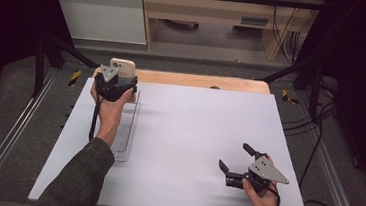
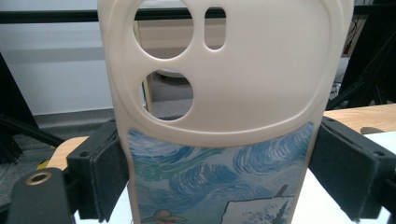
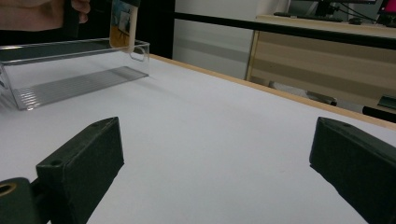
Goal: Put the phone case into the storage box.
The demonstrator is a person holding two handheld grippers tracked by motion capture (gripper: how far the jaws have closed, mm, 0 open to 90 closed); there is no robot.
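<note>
On the table [image 1: 187, 148] there are 2 grippers, 1 phone case and 1 clear tray: the left gripper [image 1: 118, 79], up at about 10 o'clock, is clamped on the 2 side edges of the cream phone case [image 2: 224, 116], which stands upright with its 3 camera cut-outs on top. The case hangs over the far end of the clear tray [image 3: 70, 65]. At about 5 o'clock the right gripper [image 1: 233, 160] rests low with both jaws spread wide, holding nothing.
</note>
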